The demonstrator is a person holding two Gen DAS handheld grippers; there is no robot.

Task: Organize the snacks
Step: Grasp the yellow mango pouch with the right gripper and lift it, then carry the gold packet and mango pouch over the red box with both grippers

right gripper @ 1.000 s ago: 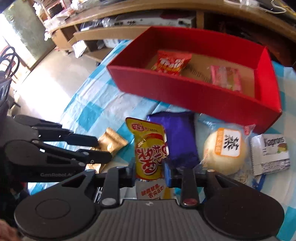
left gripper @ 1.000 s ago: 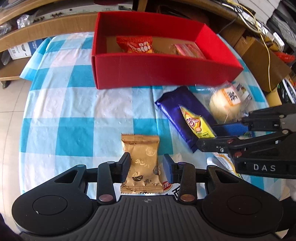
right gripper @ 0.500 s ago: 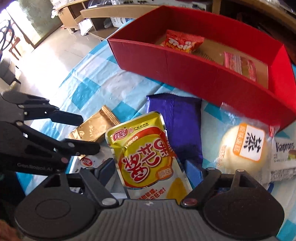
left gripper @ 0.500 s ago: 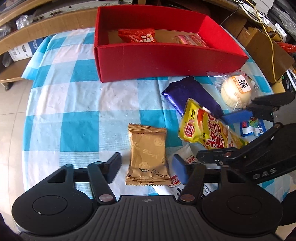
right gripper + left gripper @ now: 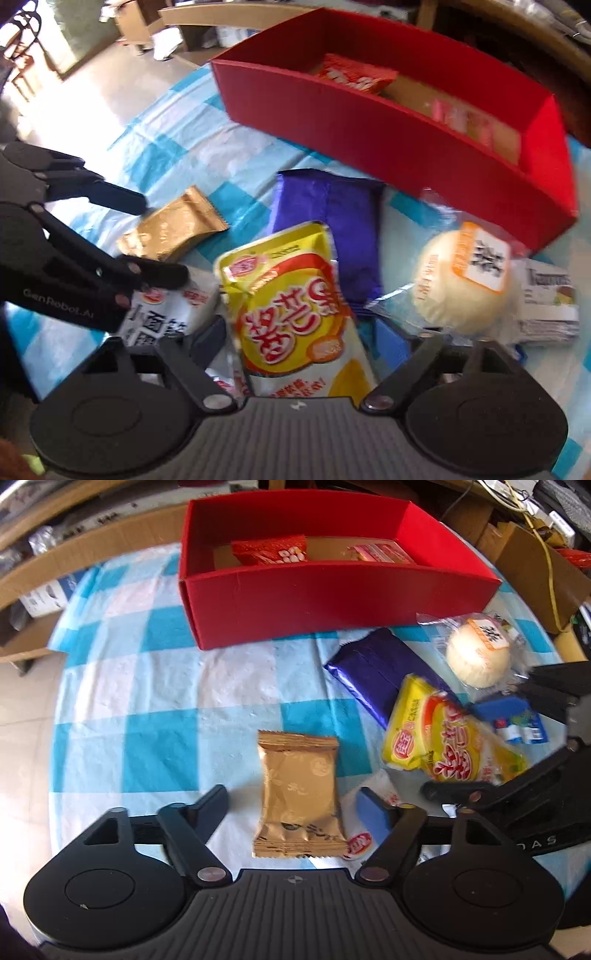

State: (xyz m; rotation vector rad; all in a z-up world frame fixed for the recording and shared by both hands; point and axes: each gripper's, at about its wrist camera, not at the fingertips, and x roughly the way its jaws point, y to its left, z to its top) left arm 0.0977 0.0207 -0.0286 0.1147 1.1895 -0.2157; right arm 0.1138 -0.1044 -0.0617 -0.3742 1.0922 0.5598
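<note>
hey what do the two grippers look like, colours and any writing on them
Both are matte black plastic with ribbed bases, round side discs and silver rivets. The left gripper has blue-padded fingers and reads GenRobot.AI; the right gripper reads DAS.

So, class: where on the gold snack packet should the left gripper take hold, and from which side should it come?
Grip the gold snack packet across its narrow middle, on the long side edges, coming from above at its near crimped end. It lies flat on the checked tablecloth, lengthwise between the open fingers of the left gripper, so they already straddle it.
</note>
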